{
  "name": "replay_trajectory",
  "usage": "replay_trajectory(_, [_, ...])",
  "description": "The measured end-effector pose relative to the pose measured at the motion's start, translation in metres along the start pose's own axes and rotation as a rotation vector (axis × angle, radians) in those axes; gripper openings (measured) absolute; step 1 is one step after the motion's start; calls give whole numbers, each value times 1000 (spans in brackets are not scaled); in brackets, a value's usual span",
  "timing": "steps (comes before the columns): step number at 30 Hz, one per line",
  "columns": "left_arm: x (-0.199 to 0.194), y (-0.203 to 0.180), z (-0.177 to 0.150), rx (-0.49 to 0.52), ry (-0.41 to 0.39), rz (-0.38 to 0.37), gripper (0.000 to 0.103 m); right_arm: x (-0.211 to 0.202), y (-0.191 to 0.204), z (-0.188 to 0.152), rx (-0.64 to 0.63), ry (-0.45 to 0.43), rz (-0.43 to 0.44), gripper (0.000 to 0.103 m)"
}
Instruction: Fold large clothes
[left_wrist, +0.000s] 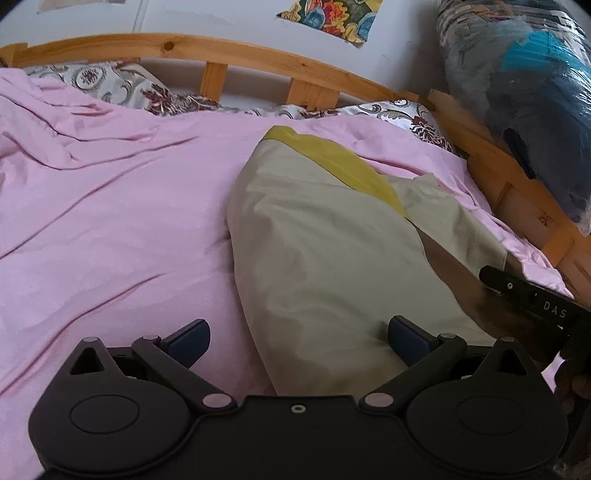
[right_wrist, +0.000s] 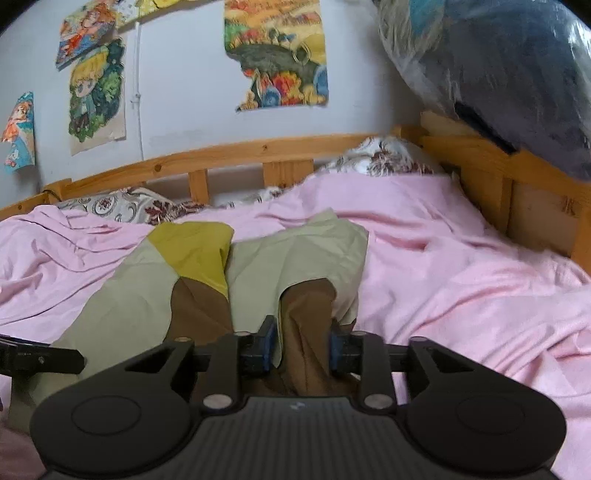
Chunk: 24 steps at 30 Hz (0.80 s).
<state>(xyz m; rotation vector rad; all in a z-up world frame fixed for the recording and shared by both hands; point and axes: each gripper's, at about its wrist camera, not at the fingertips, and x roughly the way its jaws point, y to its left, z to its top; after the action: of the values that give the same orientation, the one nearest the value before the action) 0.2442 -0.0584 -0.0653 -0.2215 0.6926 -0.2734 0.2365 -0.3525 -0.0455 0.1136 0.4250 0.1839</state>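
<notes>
A large garment (left_wrist: 325, 243) in pale beige with yellow and brown panels lies on the pink bedsheet (left_wrist: 110, 206). My left gripper (left_wrist: 299, 336) is open wide just above the garment's near left edge, holding nothing. In the right wrist view the garment (right_wrist: 147, 302) lies ahead. My right gripper (right_wrist: 302, 341) has its blue pads closed partway around a bunched brown fold (right_wrist: 304, 317) of the garment. The right gripper also shows at the right edge of the left wrist view (left_wrist: 524, 295).
A wooden bed rail (left_wrist: 258, 59) runs along the back and right side (right_wrist: 491, 158). Patterned pillows (left_wrist: 122, 85) lie by the rail. A plastic-wrapped bundle (right_wrist: 498, 66) hangs over the right corner. Posters (right_wrist: 277, 55) are on the wall.
</notes>
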Motion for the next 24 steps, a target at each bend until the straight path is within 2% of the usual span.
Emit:
replay_trajectory(1, [2, 2, 4, -11, 13, -21, 102, 1, -5, -1, 39, 8, 7, 56])
replay_trajectory(4, [9, 8, 14, -58, 57, -76, 102, 5, -26, -4, 179, 42, 46, 68])
replay_trajectory(8, [28, 20, 27, -97, 102, -132, 102, 16, -51, -13, 352, 83, 100, 73])
replay_trajectory(12, [62, 43, 34, -231, 216, -238, 102, 25, -60, -21, 415, 92, 125, 73])
replay_trajectory(14, [74, 49, 32, -281, 244, -270, 102, 27, -59, -23, 416, 90, 131, 71])
replay_trajectory(18, [75, 40, 36, -223, 259, -257, 102, 30, -57, -26, 404, 94, 123, 55])
replay_trajectory(24, [75, 27, 42, -153, 269, -222, 102, 28, -56, -29, 405, 91, 120, 54])
